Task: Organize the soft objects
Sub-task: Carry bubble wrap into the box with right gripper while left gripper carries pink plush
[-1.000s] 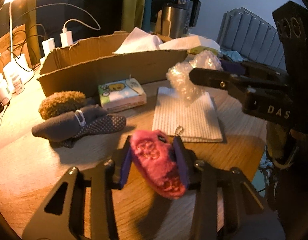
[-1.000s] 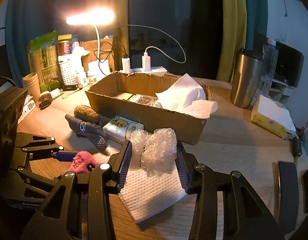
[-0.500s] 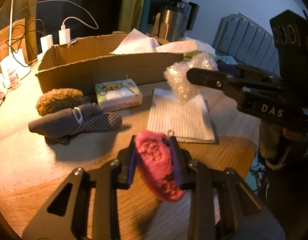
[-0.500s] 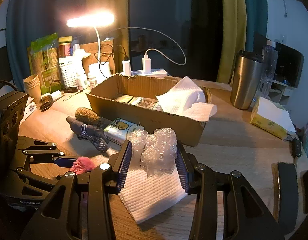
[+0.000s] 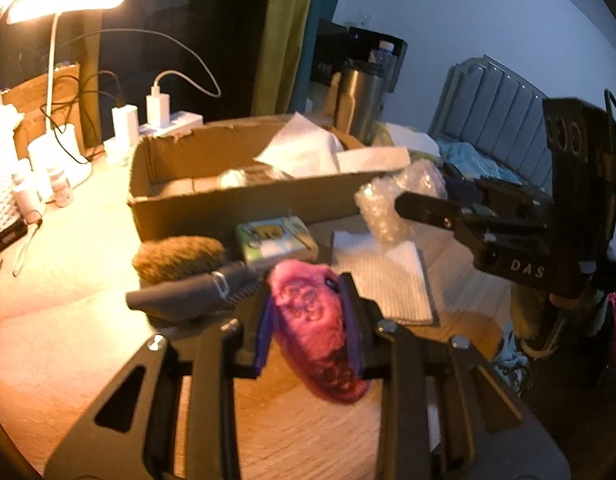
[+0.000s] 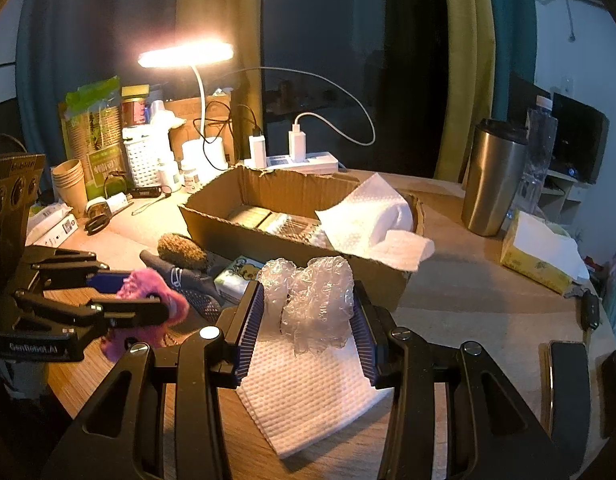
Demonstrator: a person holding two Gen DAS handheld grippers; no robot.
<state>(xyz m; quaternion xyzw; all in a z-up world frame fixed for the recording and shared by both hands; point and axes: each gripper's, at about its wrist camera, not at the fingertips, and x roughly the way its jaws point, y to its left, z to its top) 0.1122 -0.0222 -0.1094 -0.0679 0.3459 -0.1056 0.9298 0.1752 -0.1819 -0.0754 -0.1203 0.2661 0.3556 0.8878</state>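
Observation:
My left gripper (image 5: 308,320) is shut on a pink fuzzy plush (image 5: 312,332) and holds it above the wooden table; it also shows in the right wrist view (image 6: 147,308). My right gripper (image 6: 308,312) is shut on a wad of bubble wrap (image 6: 312,300), held above a white cloth (image 6: 303,396). The open cardboard box (image 6: 267,236) stands just behind, with white paper (image 6: 368,212) in its right end. A brown fuzzy piece (image 5: 175,256), a dark grey sock (image 5: 187,296) and a small tissue pack (image 5: 275,236) lie in front of the box.
A lit desk lamp (image 6: 187,56), chargers on a power strip (image 6: 291,156), paper cups (image 6: 67,180) and bottles crowd the back left. A steel tumbler (image 6: 492,176) and a yellow tissue box (image 6: 540,252) stand at the right. A phone (image 6: 564,392) lies near the right edge.
My left gripper has risen off the table with the pink plush and moved toward the box. My right gripper has stayed over the white cloth with the bubble wrap.

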